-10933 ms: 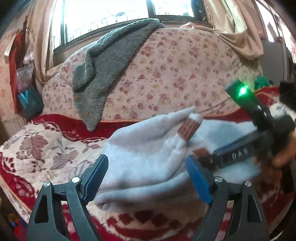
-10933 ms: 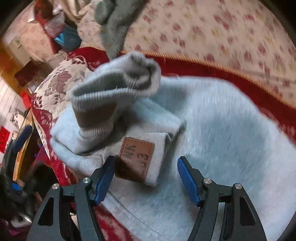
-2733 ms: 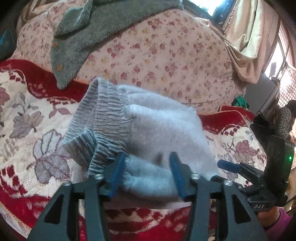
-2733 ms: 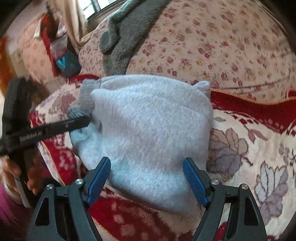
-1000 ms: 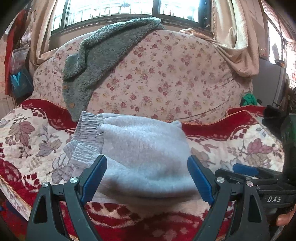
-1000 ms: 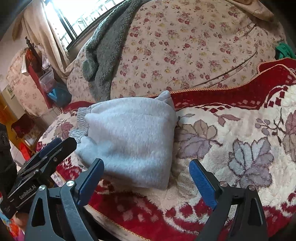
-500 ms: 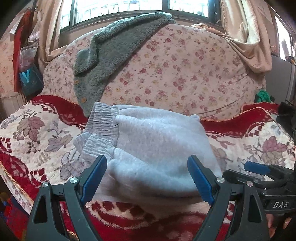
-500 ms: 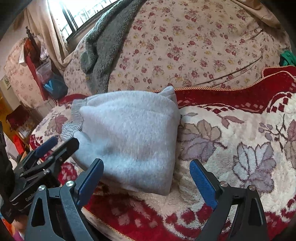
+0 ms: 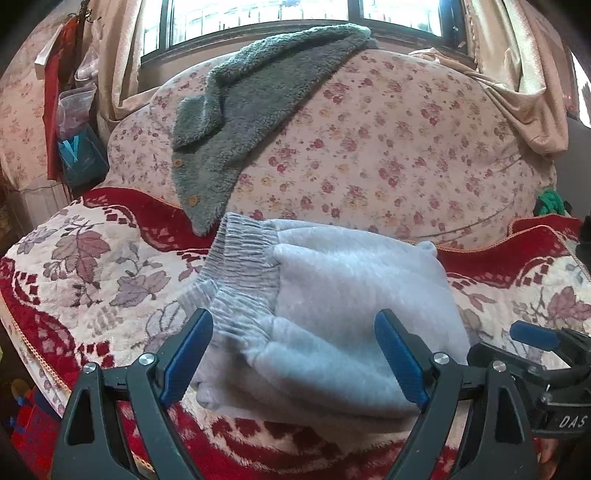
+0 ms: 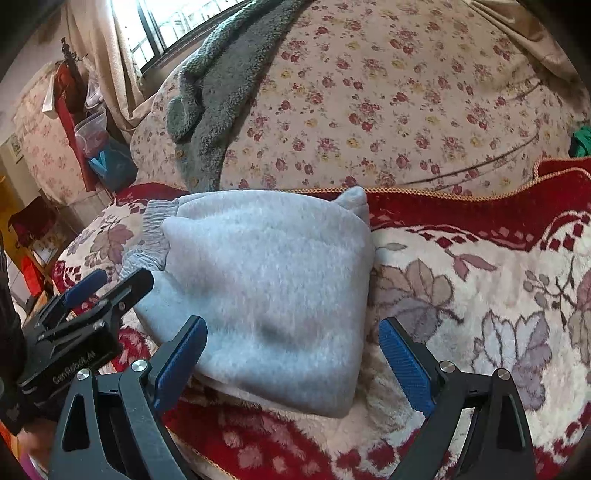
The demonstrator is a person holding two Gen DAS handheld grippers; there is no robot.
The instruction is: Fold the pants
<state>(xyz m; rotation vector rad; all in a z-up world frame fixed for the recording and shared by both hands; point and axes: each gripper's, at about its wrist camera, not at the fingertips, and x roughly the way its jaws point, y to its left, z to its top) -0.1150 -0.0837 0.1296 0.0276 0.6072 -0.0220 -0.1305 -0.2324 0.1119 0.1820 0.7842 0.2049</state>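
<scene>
Your left gripper [image 9: 293,354]: its blue-padded jaws are spread wide and hold nothing. It hangs at the near edge of the folded bundle, with the cloth showing between the two pads but not pinched.

Your right gripper [image 10: 291,360]: it is spread wide too and grips nothing. It sits low at the front of the bundle, and its right pad is over the bare blanket beside the fold.

How they stand to each other: in the right wrist view your left gripper comes in from the lower left, its tips just beside the ribbed end of the bundle. Whether they touch it you cannot tell.

Pants [image 9: 332,306]: the pale grey fleece pair lies folded into a compact stack on the seat. The ribbed waistband [image 9: 243,258] is on the left end and a small rounded corner pokes up at the far right.

Blanket [image 9: 92,266]: red and cream with a leaf pattern, it covers the seat under the pants.

Sofa back [image 9: 369,155]: a pink floral cover rises behind the pants.

Grey fleece garment [image 9: 258,92]: it is draped over the top of the sofa back. Its buttoned edge hangs down to just above the waistband.

Window [image 9: 258,14]: bright, it sits behind the sofa, with curtains on either side.
</scene>
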